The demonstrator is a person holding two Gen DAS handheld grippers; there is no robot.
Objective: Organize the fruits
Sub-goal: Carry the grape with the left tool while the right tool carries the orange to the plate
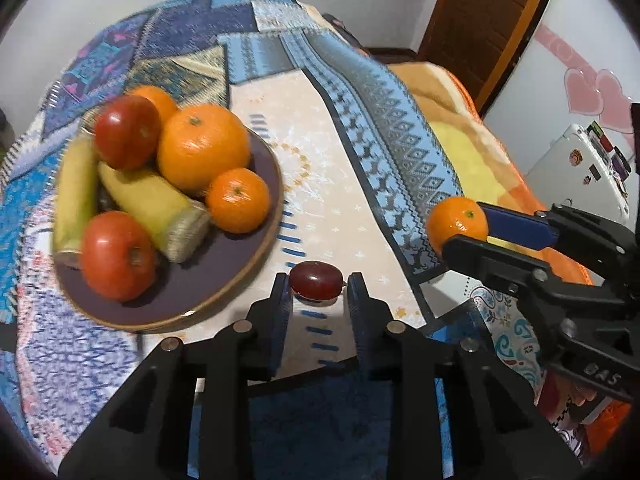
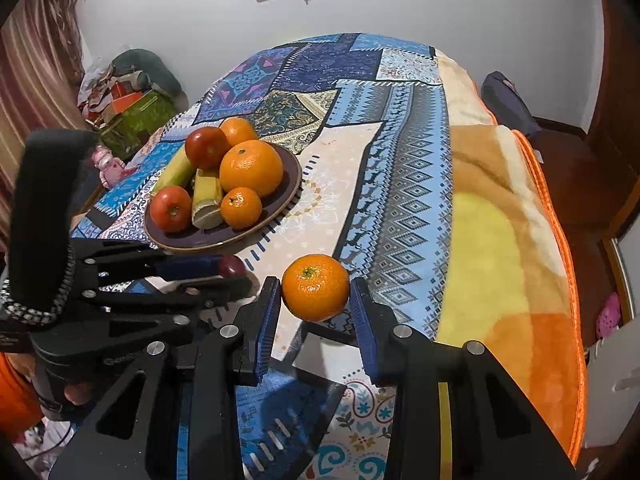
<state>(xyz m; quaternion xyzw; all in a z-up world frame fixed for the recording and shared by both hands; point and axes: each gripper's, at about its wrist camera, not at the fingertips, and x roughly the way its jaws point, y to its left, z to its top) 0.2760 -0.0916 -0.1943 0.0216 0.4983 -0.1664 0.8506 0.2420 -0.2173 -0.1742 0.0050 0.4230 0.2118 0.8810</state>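
The left hand-held black two-finger gripper (image 1: 316,286) is closed on a small, smooth, dark red oval grape (image 1: 316,283), pinched end to end at the very fingertips and lifted above the patterned blue patchwork cloth (image 1: 360,92). The right hand-held black gripper (image 2: 315,290) clamps a small round orange mandarin (image 2: 315,287) between its blue-padded fingers (image 2: 267,320), also at the tips and apparently clear of the cloth. The round dark purple plate (image 1: 256,256) lies ahead and to the left of both grippers, heaped with two red tomatoes, three oranges and yellow-green banana pieces. Risk one: the grape is glossy and held on a narrow contact, so, in my judgement, a jolt or a slight easing of grip would let it slip out and roll; too hard a squeeze would crush it. Risk two: the plate is crowded and the pile rounded, so fruit set on top could dislodge the near small orange (image 1: 238,201) over the shallow rim. Risk three: the grippers sit close side by side, and converging on the plate together invites a collision.
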